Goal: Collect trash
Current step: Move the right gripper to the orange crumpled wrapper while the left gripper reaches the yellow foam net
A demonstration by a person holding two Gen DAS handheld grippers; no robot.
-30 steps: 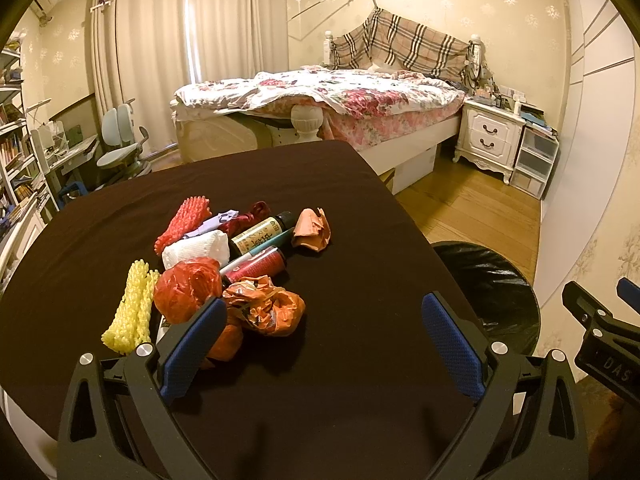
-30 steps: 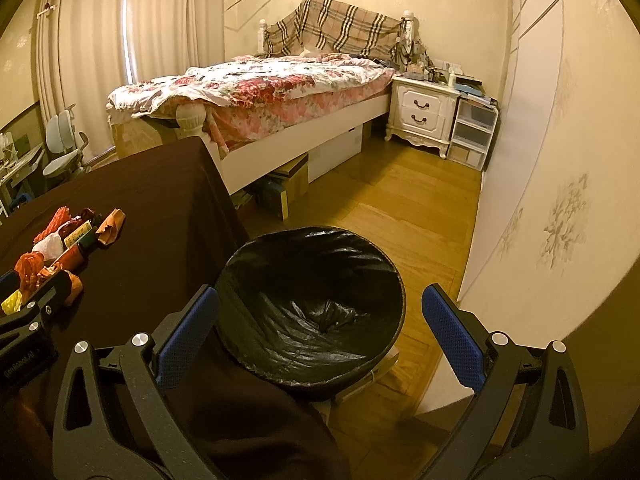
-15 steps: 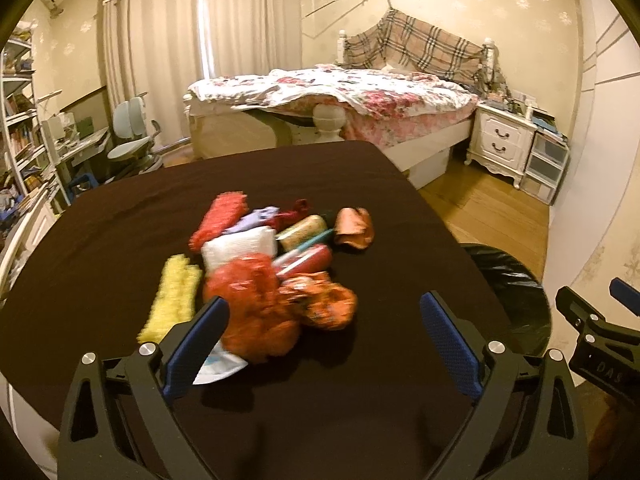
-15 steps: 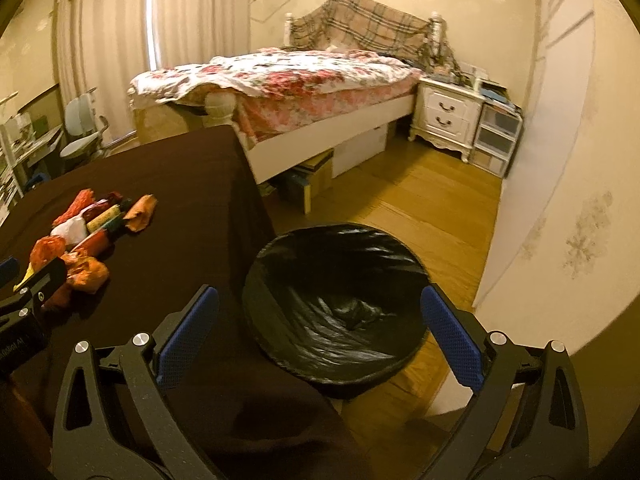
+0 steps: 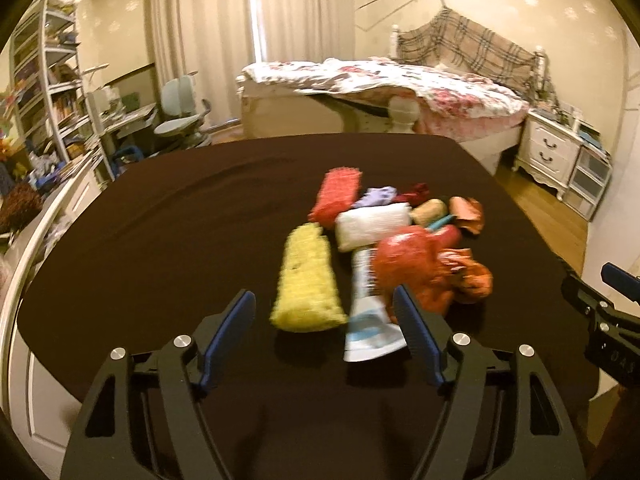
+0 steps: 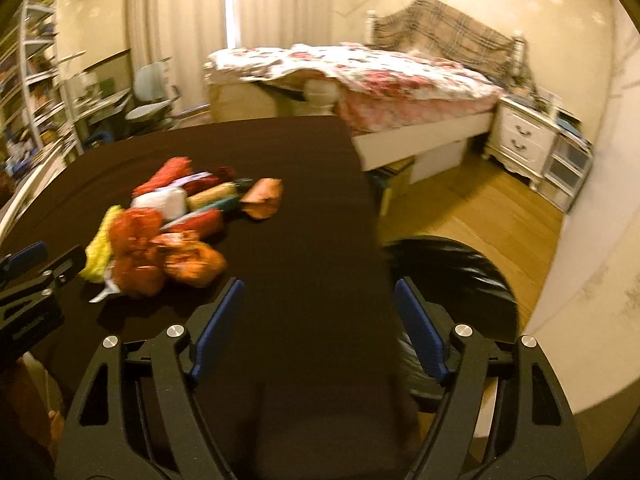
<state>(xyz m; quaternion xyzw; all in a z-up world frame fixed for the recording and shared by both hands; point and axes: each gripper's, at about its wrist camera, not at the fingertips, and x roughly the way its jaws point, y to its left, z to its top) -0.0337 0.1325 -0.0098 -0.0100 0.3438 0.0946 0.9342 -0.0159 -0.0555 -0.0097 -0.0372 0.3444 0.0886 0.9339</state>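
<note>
Both jaws just narrowed, nothing between: left gripper (image 5: 324,308) near trash pile (image 5: 400,240) (12 o'clock), right gripper (image 6: 318,300) over counter (image 6: 300,208).

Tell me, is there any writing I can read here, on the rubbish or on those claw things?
"DAS": embossed letters on the right claw's black body at the left camera's edge, seen upside down, so the reading is unsure.
Left claw's black body: raised letters, too blurred to read.
Blue and white tube: print smeared, unreadable.
Tan-labelled bottle: label too blurred.
Orange wrappers: print unreadable.
</note>
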